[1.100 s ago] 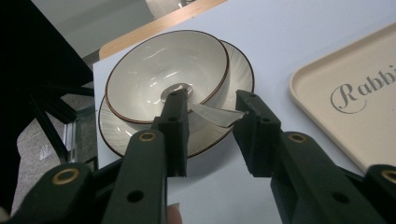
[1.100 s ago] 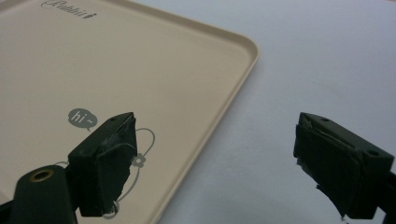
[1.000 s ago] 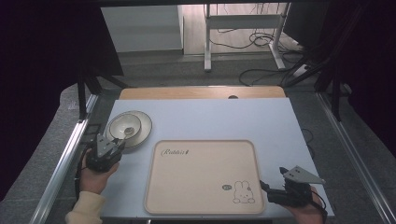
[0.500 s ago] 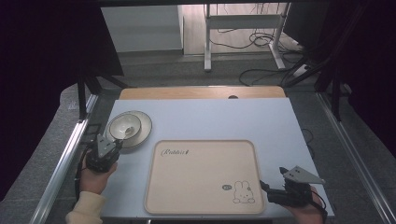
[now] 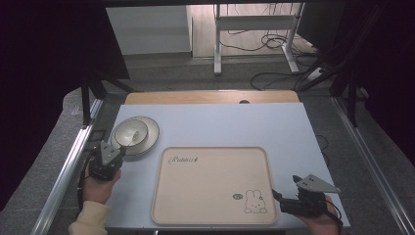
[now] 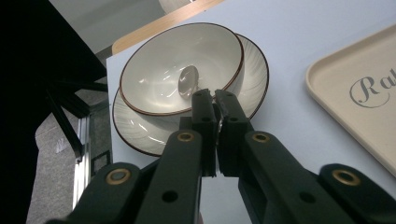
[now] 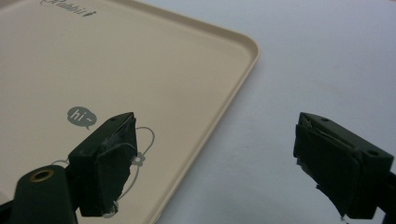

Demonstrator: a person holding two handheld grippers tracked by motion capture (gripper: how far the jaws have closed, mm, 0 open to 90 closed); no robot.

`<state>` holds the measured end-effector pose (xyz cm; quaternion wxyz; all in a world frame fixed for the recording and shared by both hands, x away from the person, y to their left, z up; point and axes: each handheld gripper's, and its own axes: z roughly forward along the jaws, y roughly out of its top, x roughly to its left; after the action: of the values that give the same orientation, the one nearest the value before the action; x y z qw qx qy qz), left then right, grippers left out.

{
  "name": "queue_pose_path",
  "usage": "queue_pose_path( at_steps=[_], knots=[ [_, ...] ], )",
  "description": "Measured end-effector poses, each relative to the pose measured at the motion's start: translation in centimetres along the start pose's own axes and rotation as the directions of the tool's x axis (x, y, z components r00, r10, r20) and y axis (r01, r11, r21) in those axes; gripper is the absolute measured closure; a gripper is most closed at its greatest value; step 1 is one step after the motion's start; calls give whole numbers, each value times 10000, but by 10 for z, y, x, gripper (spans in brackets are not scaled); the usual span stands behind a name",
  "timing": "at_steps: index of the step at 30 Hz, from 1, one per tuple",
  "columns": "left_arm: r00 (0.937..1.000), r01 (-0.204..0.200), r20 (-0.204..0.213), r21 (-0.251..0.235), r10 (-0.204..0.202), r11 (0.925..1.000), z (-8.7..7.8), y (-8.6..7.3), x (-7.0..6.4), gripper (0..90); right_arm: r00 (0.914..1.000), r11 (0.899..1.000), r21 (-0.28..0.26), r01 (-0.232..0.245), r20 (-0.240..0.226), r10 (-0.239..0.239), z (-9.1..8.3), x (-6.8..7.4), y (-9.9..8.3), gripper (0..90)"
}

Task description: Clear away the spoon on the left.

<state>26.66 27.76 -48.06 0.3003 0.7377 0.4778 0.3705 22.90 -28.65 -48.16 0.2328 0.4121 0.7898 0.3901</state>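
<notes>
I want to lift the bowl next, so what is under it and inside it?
The bowl sits on a white plate with a dark rim. Inside it lies one small pale oval object, too unclear to name. The plate's middle is covered by the bowl, so anything there stays hidden.

Glossy glazed bowl, matt tray

The beige tray bears a script word "Rabbit" near its far edge and a "hi~" speech bubble.
</notes>
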Motion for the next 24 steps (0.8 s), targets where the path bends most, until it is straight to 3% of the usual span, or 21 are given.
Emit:
queue_pose_path(
  at_steps=[24],
  knots=[
    [9998, 208, 70, -377, -205, 9991, -9, 6, 2, 896, 9999, 10000, -12, 98, -113, -98, 0, 0, 0, 142]
  ],
)
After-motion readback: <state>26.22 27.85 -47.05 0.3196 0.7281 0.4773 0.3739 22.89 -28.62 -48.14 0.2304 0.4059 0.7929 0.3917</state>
